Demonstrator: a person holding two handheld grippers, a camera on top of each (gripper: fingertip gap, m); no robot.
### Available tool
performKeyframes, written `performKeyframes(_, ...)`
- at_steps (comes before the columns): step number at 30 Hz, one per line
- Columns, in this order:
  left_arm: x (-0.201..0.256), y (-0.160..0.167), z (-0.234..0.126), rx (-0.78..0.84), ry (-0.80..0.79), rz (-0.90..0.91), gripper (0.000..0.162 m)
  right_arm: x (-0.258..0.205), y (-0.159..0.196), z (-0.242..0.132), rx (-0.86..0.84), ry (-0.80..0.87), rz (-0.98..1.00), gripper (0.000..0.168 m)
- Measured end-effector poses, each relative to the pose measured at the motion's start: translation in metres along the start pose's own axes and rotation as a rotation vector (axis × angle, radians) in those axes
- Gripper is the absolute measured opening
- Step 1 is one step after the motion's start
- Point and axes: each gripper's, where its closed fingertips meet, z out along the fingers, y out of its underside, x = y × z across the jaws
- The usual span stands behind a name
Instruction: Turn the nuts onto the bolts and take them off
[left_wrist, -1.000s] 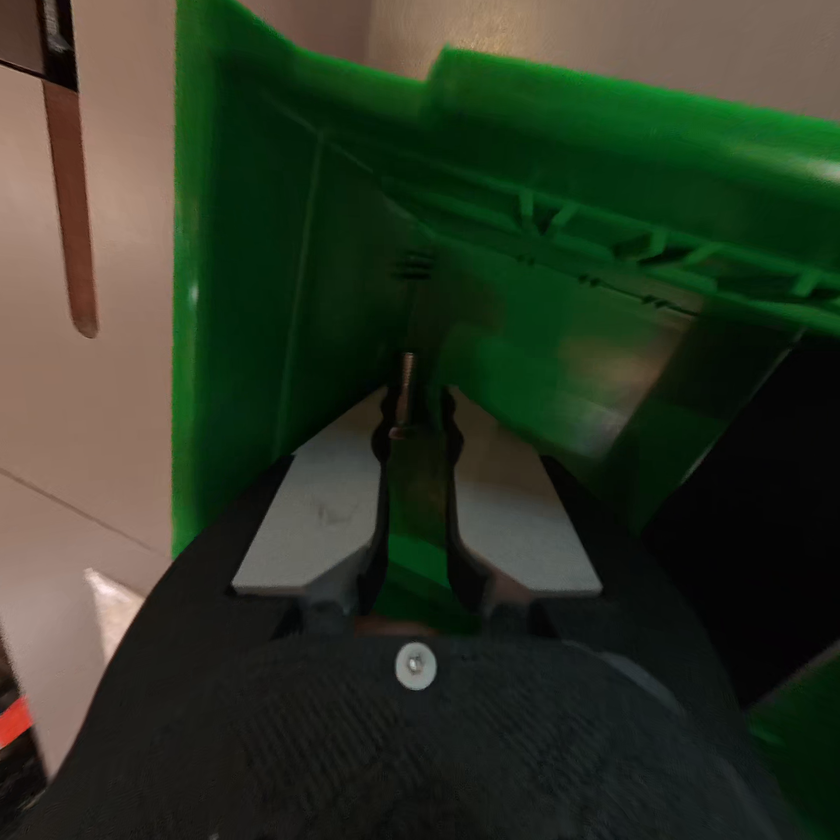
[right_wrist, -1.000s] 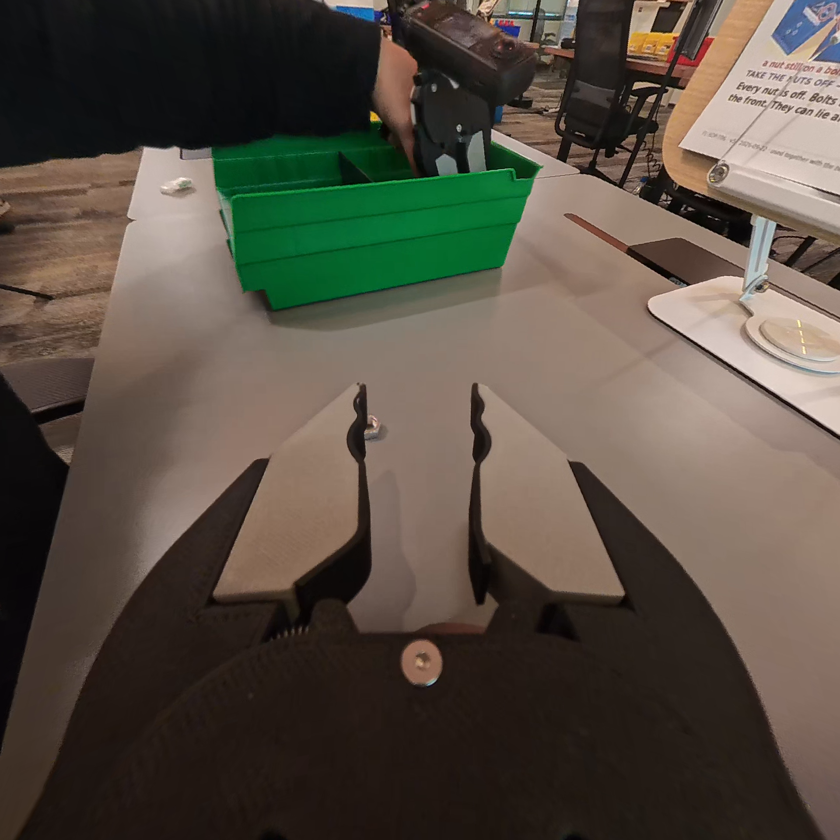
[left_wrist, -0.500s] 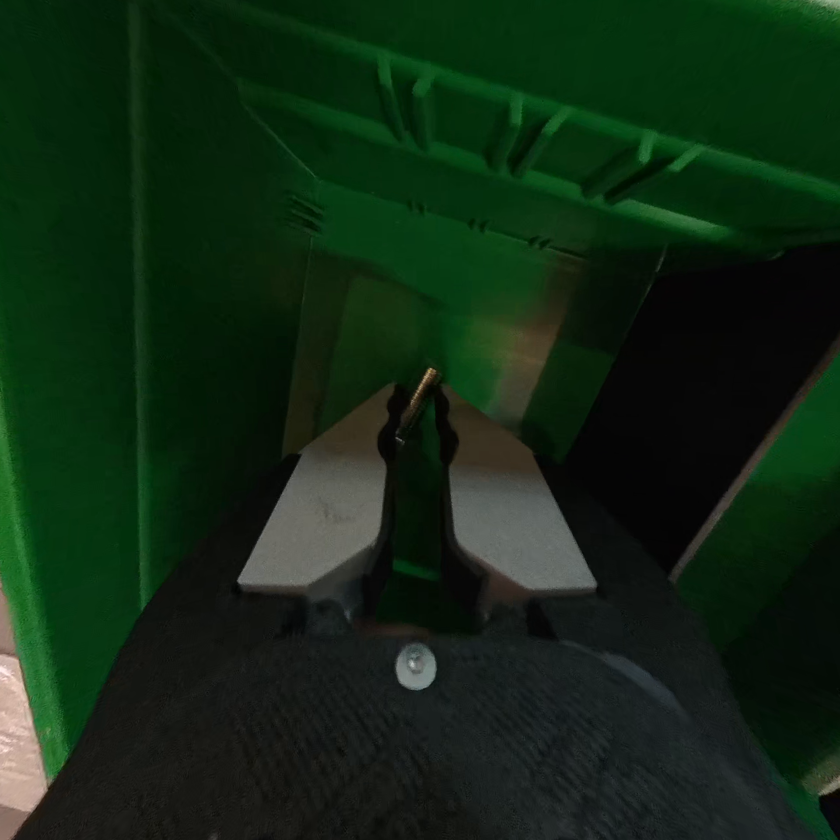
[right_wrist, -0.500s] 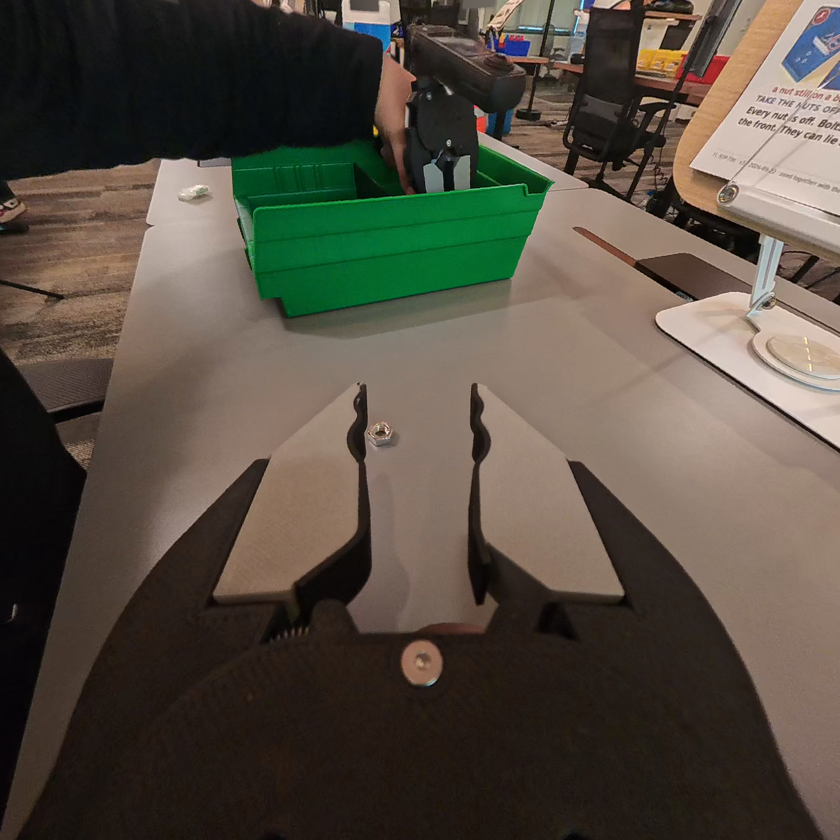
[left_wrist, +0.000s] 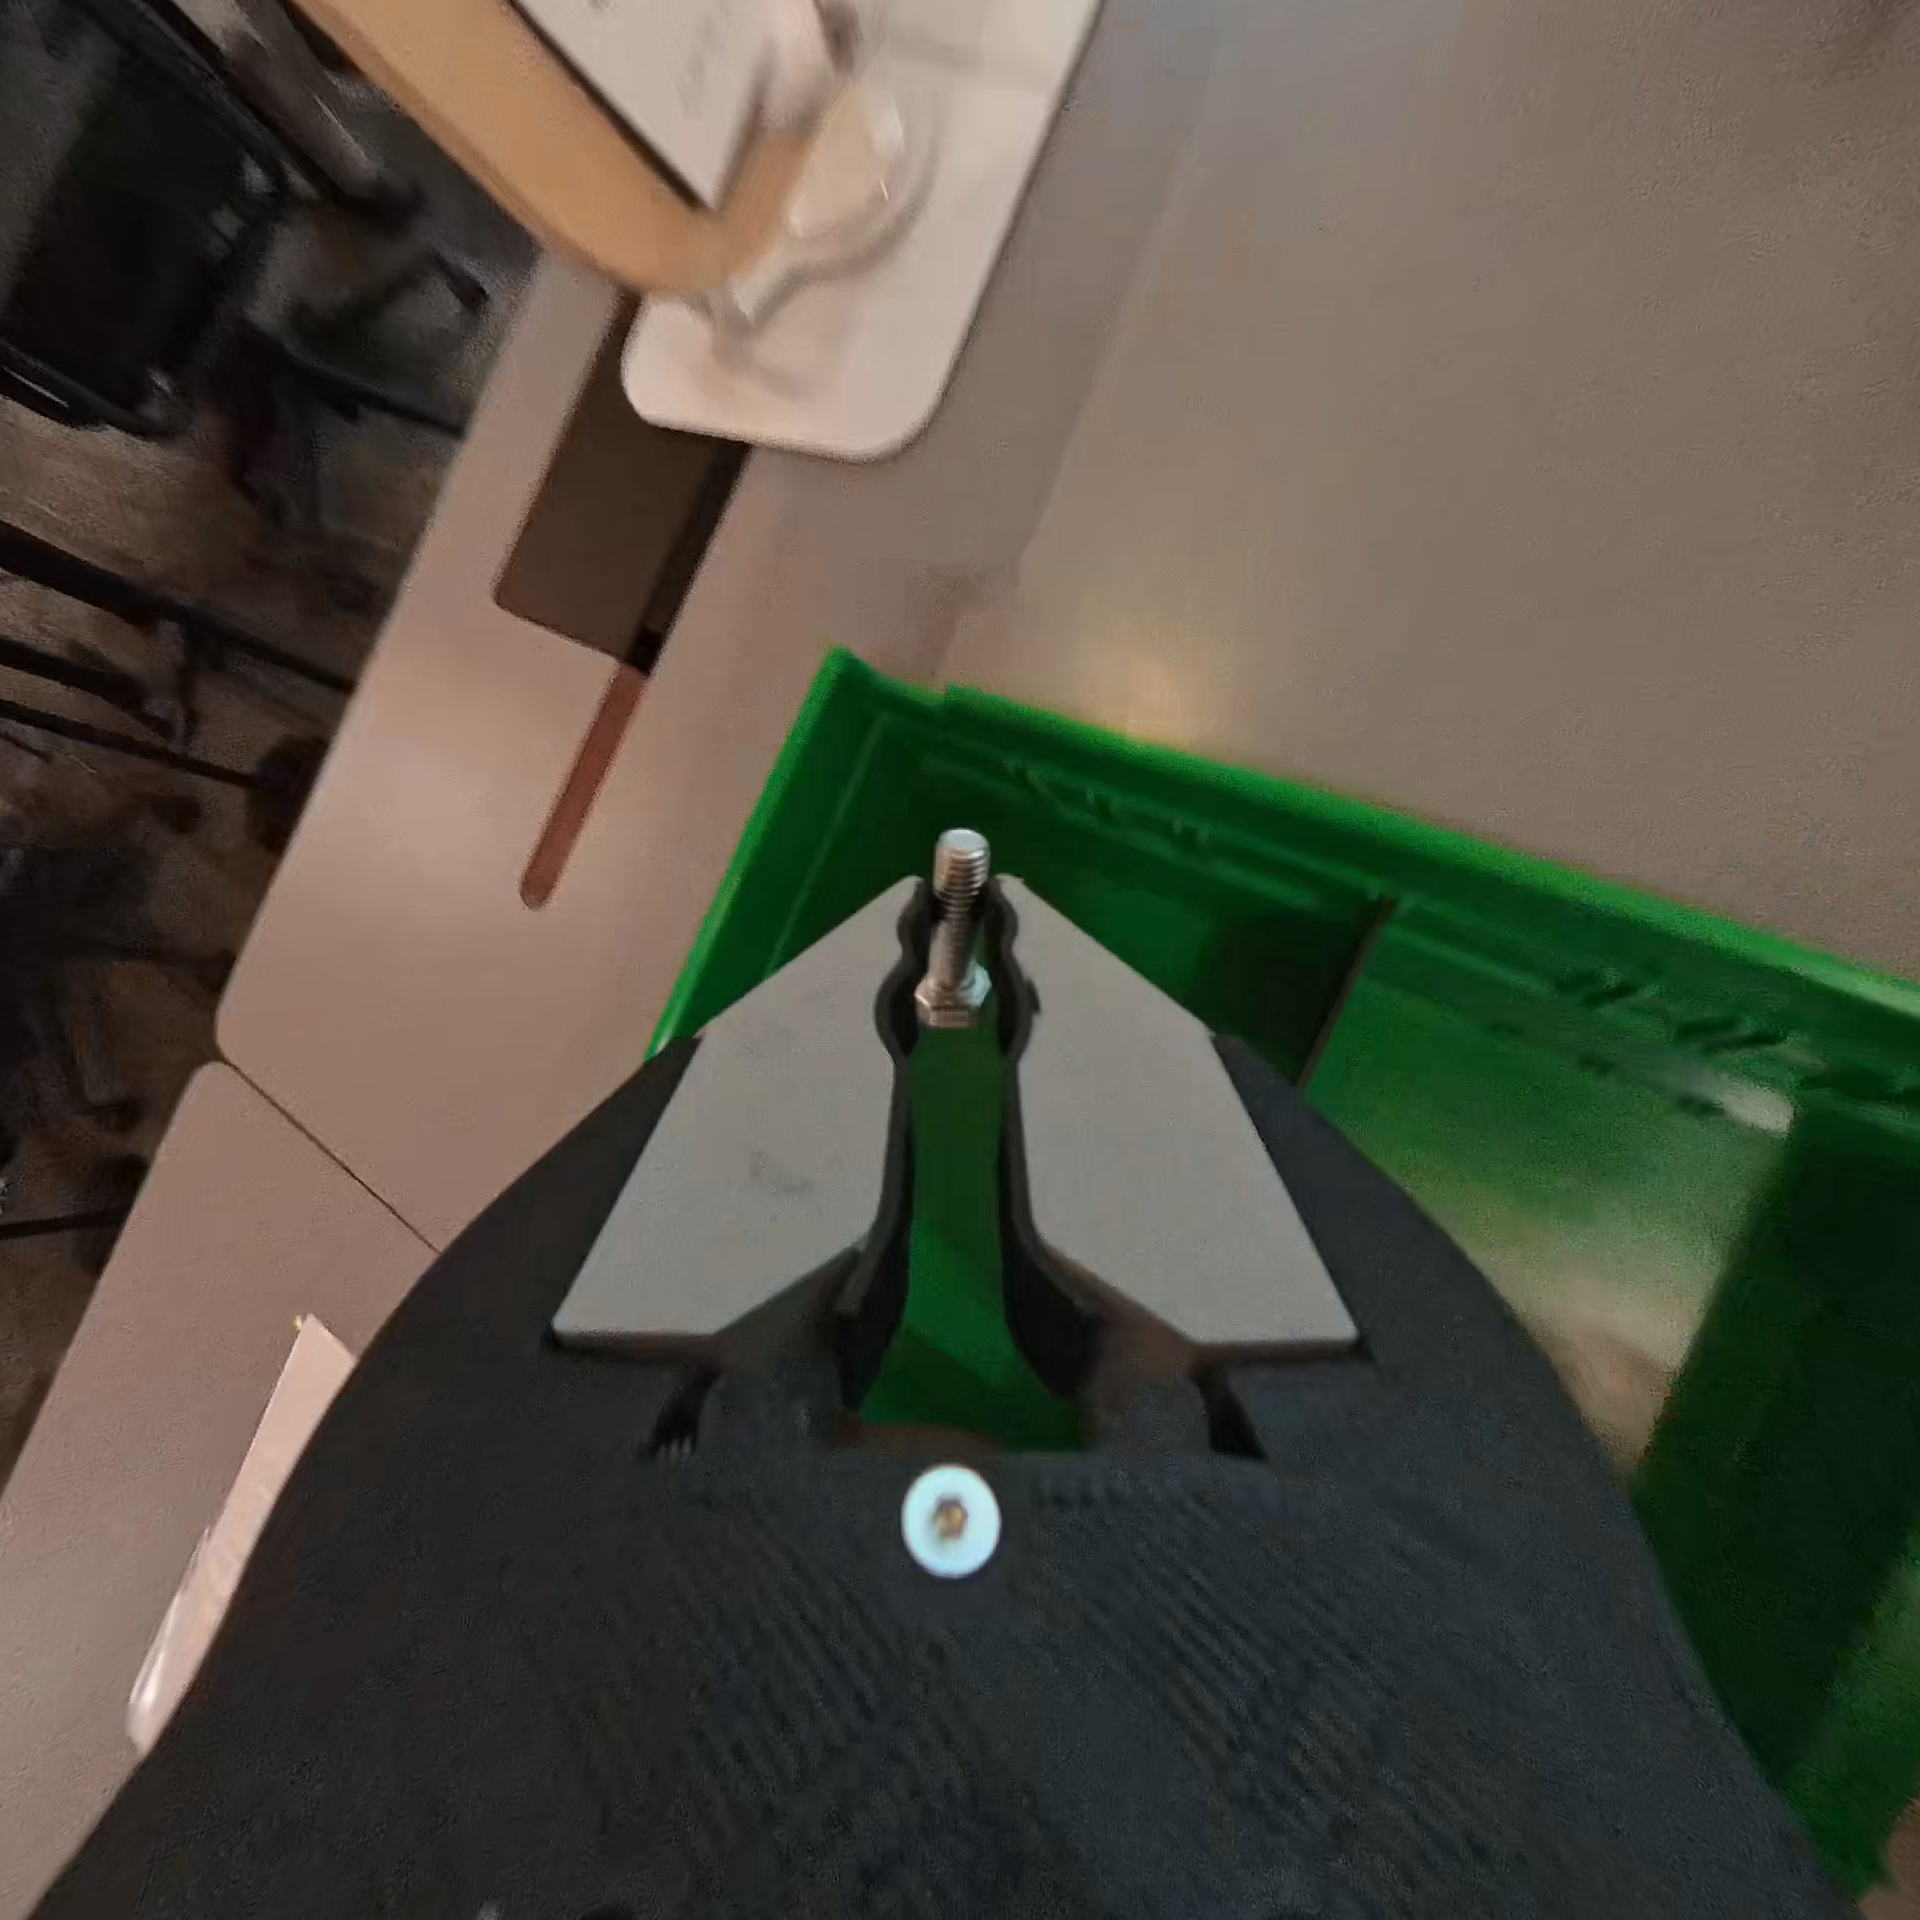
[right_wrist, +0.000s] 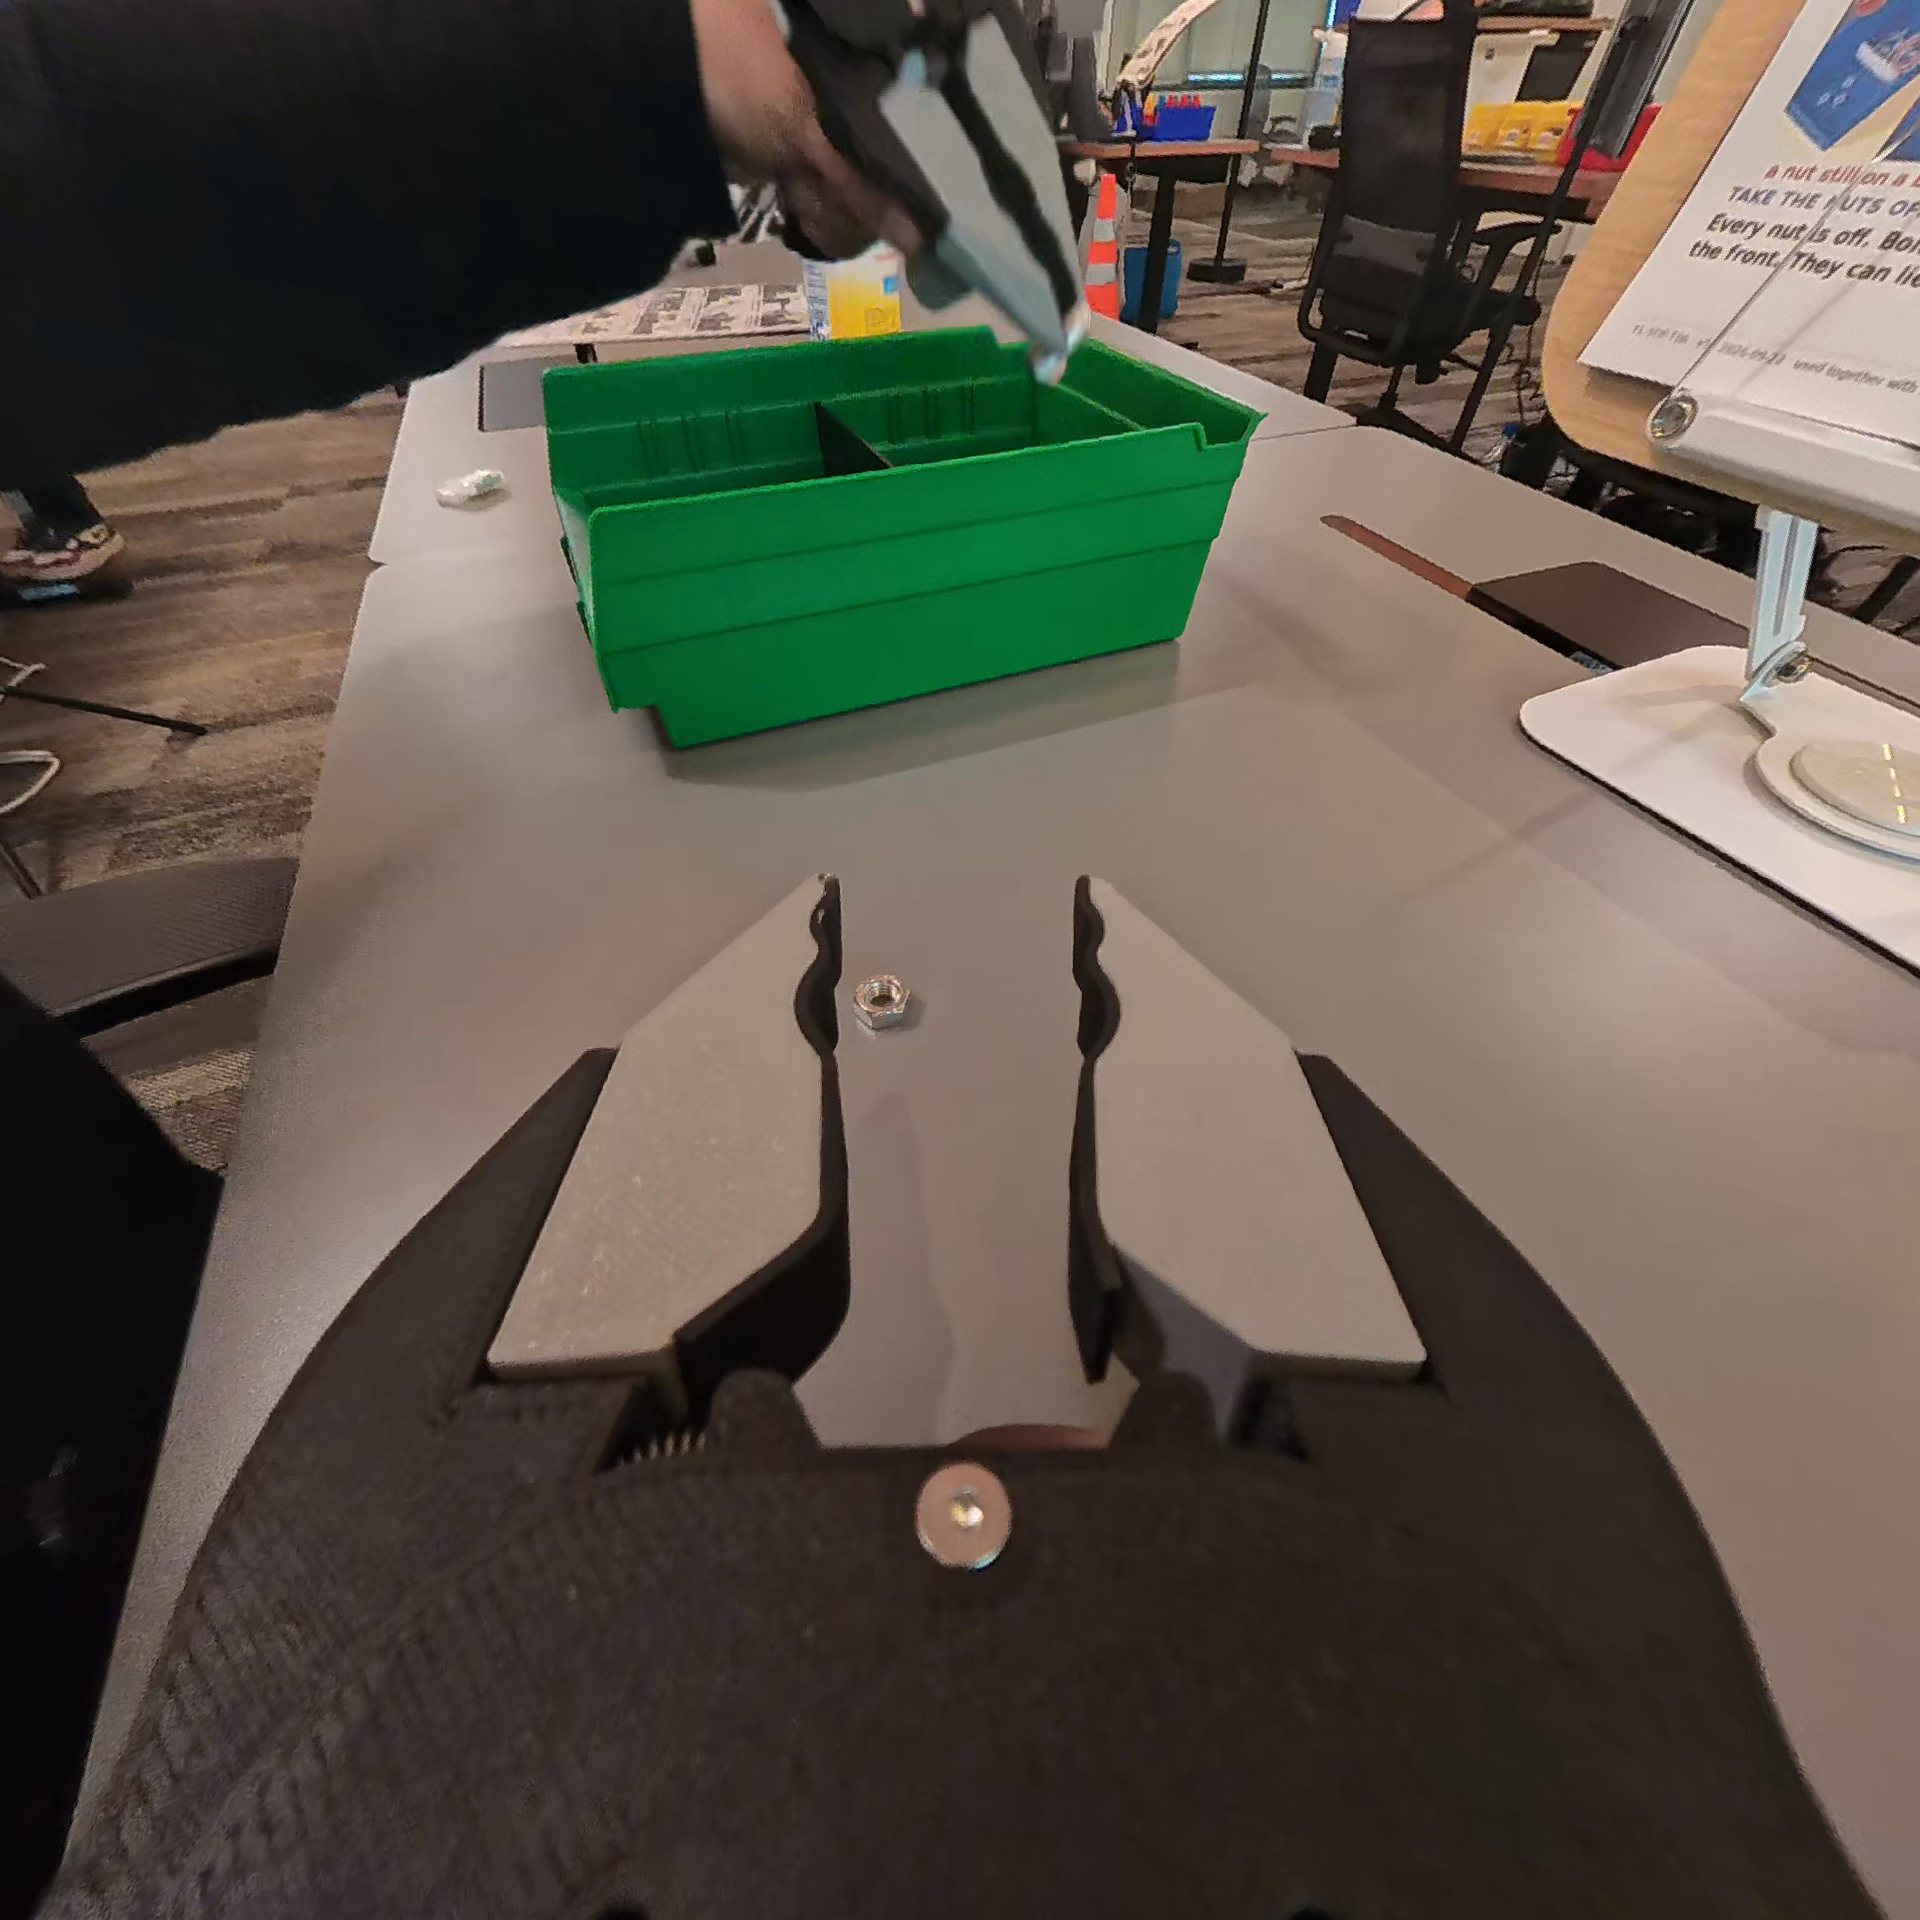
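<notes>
My left gripper (left_wrist: 961, 914) has lifted out of the green bin (right_wrist: 894, 582) pinching a bolt (left_wrist: 954, 935); the right gripper (right_wrist: 951, 935), spread, waits around the nut (right_wrist: 881, 1004) on the bench (right_wrist: 1351, 883) (threading looks next)

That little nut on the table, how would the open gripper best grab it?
Grip the nut across two opposite flat sides, coming from straight above. It lies flat on the table, hole up, nearer one finger of the right gripper, so centre first.
</notes>
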Motion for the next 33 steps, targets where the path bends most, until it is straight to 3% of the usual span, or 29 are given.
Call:
performKeyframes(3, 0.0, -0.052, -0.035, 0.23, -0.157, -0.082, 0.008, 0.004, -0.001, -0.002, 0.0, 0.022, -0.009, 0.042)
performKeyframes(5, 0.022, -0.091, -0.058, 0.396, -0.173, -0.176, 0.008, 0.006, -0.001, -0.003, 0.004, 0.028, -0.004, 0.041)
performKeyframes(8, 0.087, -0.152, -0.076, 0.631, -0.093, -0.236, 0.007, 0.006, -0.001, -0.003, 0.014, 0.016, 0.002, 0.041)
performKeyframes(12, 0.177, -0.206, -0.056, 0.849, 0.086, -0.25, 0.007, 0.009, -0.005, -0.007, 0.051, 0.001, 0.019, 0.041)
performKeyframes(19, 0.227, -0.221, 0.013, 0.974, 0.411, -0.329, 0.007, 0.022, -0.012, -0.019, 0.125, 0.002, 0.076, 0.039)
performKeyframes(24, 0.239, -0.194, 0.063, 0.78, 0.323, -0.235, 0.007, 0.03, -0.027, -0.028, 0.209, -0.038, 0.162, 0.037)
performKeyframes(33, 0.248, -0.197, 0.069, 0.786, 0.267, -0.235, 0.007, 0.022, -0.024, -0.022, 0.188, -0.095, 0.206, 0.029)
